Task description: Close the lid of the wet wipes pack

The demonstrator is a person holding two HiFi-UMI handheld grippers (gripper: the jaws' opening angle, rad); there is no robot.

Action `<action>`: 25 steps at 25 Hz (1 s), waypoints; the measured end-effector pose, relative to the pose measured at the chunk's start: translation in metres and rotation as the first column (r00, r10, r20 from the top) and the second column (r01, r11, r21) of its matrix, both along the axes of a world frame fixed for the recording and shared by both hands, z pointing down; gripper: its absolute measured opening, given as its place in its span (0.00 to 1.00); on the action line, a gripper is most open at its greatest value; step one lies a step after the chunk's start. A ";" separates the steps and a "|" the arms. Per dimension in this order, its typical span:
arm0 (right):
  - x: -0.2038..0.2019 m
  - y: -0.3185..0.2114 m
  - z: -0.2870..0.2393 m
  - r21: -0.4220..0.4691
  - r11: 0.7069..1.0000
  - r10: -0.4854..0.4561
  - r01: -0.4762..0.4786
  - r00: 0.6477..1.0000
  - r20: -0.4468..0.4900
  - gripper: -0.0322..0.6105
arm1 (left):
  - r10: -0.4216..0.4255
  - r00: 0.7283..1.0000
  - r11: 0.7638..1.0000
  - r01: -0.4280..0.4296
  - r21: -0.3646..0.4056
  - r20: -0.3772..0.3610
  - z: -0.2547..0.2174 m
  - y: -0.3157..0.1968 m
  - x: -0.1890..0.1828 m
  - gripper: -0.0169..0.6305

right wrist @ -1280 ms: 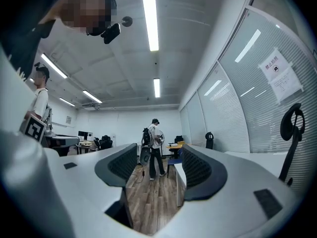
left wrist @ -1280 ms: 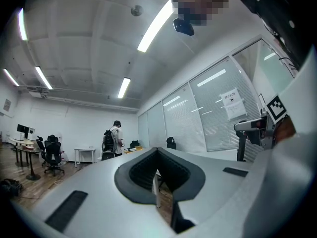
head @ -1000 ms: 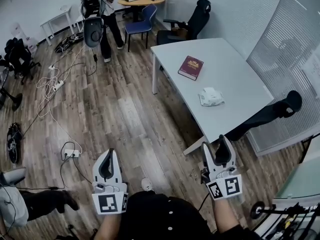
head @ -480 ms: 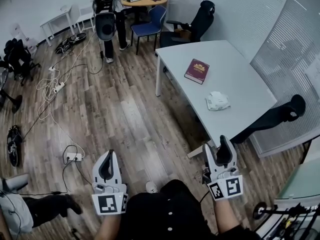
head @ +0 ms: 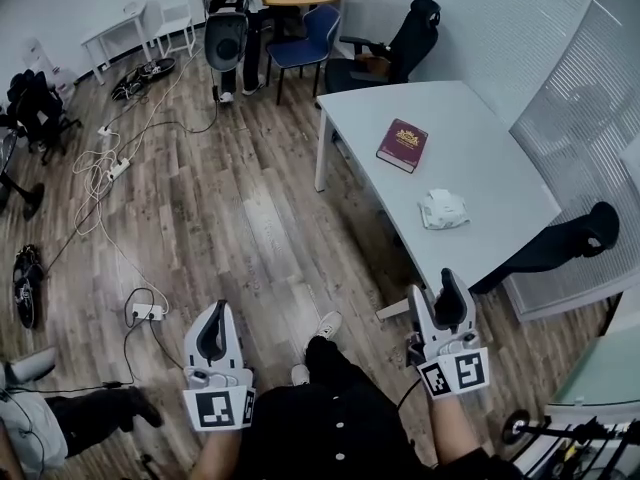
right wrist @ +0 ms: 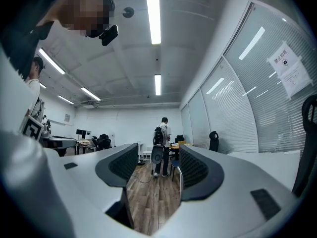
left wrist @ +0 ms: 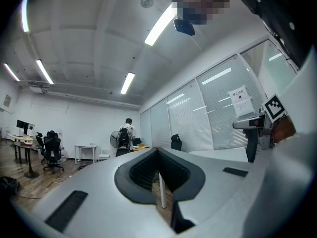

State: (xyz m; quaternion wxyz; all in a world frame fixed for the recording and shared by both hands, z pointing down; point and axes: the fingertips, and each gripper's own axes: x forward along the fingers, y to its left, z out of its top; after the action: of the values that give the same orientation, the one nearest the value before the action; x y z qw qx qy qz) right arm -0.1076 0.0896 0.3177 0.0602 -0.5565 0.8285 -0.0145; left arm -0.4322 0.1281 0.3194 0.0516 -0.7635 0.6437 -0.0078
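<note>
wipes pack — table, well ahead | right gripper empty, jaws closing | left gripper closed

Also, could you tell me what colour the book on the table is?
The book is dark red; the head view shows it best.

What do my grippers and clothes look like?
Both the left gripper and right gripper are pale grey plastic with black ribbed inner pads, each carrying a white cube printed with black square markers. You wear black clothing with small white buttons.
</note>
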 end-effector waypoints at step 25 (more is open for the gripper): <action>0.004 -0.200 -0.010 0.040 0.998 -0.038 0.038 0.999 0.008 0.48 | -0.060 0.998 0.997 0.059 0.042 0.032 -0.021 -0.178 0.002 0.05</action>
State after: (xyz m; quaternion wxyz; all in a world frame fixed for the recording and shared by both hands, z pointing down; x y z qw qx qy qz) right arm -0.1033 -0.1100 0.3073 0.0748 -0.5393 0.8388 -0.0017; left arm -0.4298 -0.0497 0.2981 0.0780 -0.7426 0.6651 -0.0088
